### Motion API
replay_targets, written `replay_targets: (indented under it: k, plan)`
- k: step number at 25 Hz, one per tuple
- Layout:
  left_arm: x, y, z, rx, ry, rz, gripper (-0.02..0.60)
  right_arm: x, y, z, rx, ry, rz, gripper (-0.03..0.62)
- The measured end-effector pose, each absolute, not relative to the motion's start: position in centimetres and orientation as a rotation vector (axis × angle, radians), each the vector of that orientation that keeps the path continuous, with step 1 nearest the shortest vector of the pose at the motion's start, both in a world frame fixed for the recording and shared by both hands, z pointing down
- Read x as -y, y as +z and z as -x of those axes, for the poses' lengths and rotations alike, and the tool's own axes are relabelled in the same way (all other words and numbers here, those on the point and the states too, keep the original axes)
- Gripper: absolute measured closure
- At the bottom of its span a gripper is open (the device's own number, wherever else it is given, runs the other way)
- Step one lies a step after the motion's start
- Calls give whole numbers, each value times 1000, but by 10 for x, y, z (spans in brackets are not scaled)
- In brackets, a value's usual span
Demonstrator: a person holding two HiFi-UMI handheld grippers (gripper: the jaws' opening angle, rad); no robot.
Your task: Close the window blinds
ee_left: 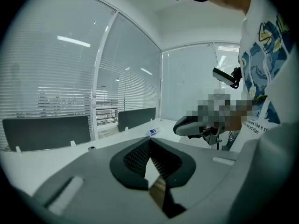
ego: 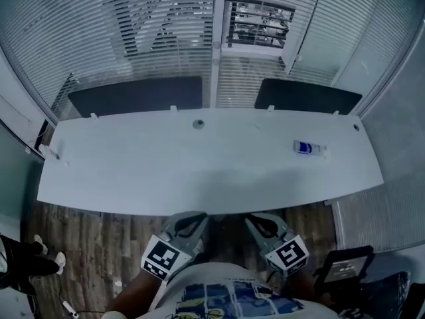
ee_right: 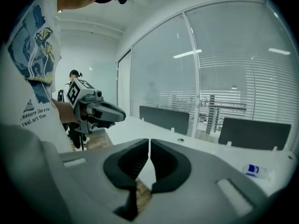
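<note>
Slatted window blinds (ego: 139, 25) hang across the glass wall behind a long white desk (ego: 199, 171); through the slats of the middle pane (ego: 257, 20) I can see outside. The blinds also fill the left gripper view (ee_left: 51, 78) and the right gripper view (ee_right: 224, 69). Both grippers are held low, close to the person's body, short of the desk's near edge. My left gripper (ego: 198, 218) (ee_left: 149, 142) is shut with nothing in it. My right gripper (ego: 252, 222) (ee_right: 149, 142) is shut and empty too. Each one appears in the other's view: the right gripper (ee_left: 191, 125), the left gripper (ee_right: 100, 112).
Two dark divider panels (ego: 136, 95) (ego: 305, 97) stand along the desk's far edge. A small blue-and-white item (ego: 309, 148) lies on the desk at right, and a round grommet (ego: 198, 123) sits mid-desk. Another person's feet (ego: 36, 251) show at left. A dark chair with a device (ego: 345, 268) stands at right.
</note>
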State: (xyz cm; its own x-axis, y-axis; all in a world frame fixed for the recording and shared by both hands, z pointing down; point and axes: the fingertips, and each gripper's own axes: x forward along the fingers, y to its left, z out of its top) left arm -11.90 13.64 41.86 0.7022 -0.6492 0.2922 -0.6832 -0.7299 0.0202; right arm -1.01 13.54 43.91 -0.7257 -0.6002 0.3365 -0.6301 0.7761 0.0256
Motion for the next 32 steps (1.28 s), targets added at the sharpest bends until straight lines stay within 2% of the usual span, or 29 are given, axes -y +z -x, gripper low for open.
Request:
replay_targets:
  k: [7,16,21,25,32]
  plan:
    - [-86,426,153,1032,448,-2823,577,-89,432,45,2622,103,-1000,582]
    - [-22,426,154,1048,480,-2837,577,-39,429,39,2589,126,-1019,582]
    - [16,426,142,1115,508,-2840,574,-13,433,21,2592,114,-1005,582]
    - [61,418,128,1185,536,-2851,544,17,430,0,2600,81,-999,582]
    - [155,403,108,1321,603,-2882,543,63,433,-39,2576,105,-1010,582]
